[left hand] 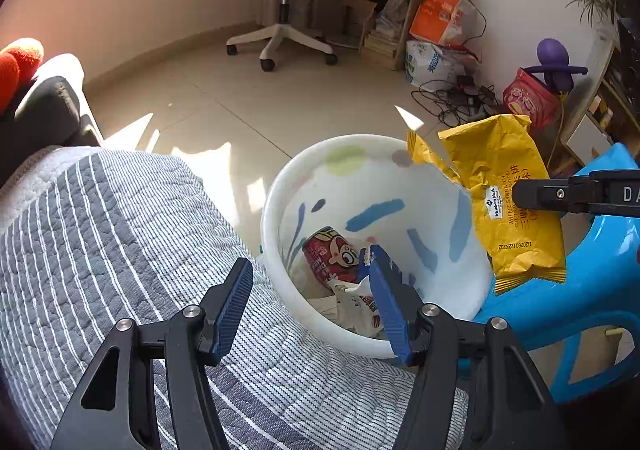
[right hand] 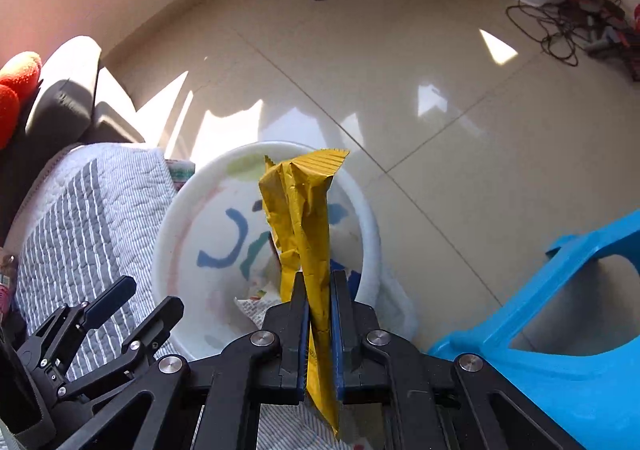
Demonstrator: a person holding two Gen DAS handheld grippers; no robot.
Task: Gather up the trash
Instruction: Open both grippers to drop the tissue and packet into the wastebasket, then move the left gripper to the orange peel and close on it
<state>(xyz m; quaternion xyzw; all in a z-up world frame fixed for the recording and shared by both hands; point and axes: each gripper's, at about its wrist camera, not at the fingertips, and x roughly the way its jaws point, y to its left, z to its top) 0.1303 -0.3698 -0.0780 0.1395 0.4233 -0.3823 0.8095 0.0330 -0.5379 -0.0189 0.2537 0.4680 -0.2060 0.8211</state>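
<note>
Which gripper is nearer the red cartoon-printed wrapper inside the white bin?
Left. The left gripper hangs open over the bin's near rim above the red wrapper; the right gripper holds the yellow snack packet higher, bin's far side.

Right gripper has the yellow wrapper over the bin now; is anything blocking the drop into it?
Nothing visible does. The right gripper holds the yellow snack wrapper above the white bin's open mouth. The left gripper is open near the bin's near rim, beside the drop path. Other wrappers lie at the bottom.
</note>
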